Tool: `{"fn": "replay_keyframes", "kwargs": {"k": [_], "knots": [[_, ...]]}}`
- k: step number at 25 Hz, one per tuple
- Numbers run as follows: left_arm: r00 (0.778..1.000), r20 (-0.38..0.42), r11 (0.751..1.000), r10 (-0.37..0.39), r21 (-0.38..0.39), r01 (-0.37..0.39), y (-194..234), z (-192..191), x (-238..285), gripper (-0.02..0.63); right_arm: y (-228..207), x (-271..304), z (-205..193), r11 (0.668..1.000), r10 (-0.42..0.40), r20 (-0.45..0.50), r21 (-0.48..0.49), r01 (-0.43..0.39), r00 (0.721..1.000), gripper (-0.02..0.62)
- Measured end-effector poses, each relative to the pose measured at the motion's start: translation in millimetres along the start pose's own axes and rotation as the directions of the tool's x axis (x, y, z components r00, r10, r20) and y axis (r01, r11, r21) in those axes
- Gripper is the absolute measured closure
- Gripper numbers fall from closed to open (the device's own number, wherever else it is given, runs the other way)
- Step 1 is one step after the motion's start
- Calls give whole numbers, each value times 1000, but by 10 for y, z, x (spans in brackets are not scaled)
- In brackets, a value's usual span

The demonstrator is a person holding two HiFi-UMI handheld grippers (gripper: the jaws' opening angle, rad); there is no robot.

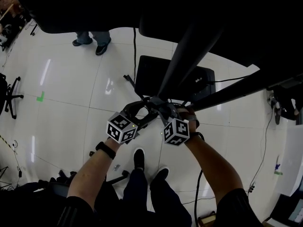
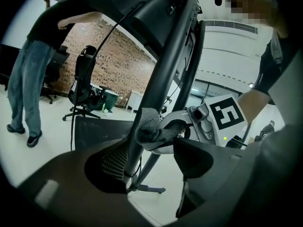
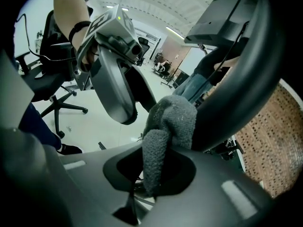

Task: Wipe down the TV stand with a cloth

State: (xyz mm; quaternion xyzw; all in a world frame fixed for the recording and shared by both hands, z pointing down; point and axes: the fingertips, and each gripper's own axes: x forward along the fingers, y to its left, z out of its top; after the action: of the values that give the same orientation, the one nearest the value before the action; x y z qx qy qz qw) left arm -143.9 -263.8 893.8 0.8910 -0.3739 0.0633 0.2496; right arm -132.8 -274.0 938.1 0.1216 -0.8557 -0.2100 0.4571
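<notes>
The TV stand's black slanted pole [image 1: 182, 60] rises from its flat base [image 1: 151, 72] on the white floor. A grey cloth [image 3: 168, 124] is bunched in my right gripper [image 3: 156, 169], which is shut on it and presses it against the pole [image 3: 236, 93]. In the left gripper view the cloth [image 2: 149, 126] lies on the pole [image 2: 163, 86], with the right gripper's body [image 2: 208, 119] behind it. My left gripper [image 2: 151, 160] is open, its jaws spread on either side of the pole just below the cloth. Both grippers meet at the pole in the head view, left [image 1: 137, 113] and right [image 1: 165, 111].
A person in jeans [image 2: 26, 79] stands on the far side of the stand, shoes [image 1: 92, 39] on the floor. Office chairs [image 2: 83, 86] [image 3: 52, 79] stand around. A cable [image 1: 134, 44] runs to the base. My own feet [image 1: 138, 159] are close under the grippers.
</notes>
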Motion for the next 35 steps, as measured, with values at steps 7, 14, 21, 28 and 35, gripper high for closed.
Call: {"fn": "replay_keyframes", "kwargs": {"k": [7,14,21,28,35], "knots": [[1000,-17,1000,-3,-4,3,60,-206,135,281,246,360,-263,998,28,-54,-54,-31,998,551],[999,-37,1000,8,-10,-8,69,-338,166,279,342,468,-359,999,52,-74,-11,-53,996,549],[1000,-10,1000,0,2,0,-212,-111,21,279,179,-161,-45,990,4,49,143,-11,999,549],[999,39,995,-24,97,20,-978,457,-214,279,-52,-1314,264,988,-81,172,147,55,982,548],[992,117,982,-55,186,33,-1900,1230,-376,279,-458,-2432,483,973,-165,250,197,117,954,548]]}}
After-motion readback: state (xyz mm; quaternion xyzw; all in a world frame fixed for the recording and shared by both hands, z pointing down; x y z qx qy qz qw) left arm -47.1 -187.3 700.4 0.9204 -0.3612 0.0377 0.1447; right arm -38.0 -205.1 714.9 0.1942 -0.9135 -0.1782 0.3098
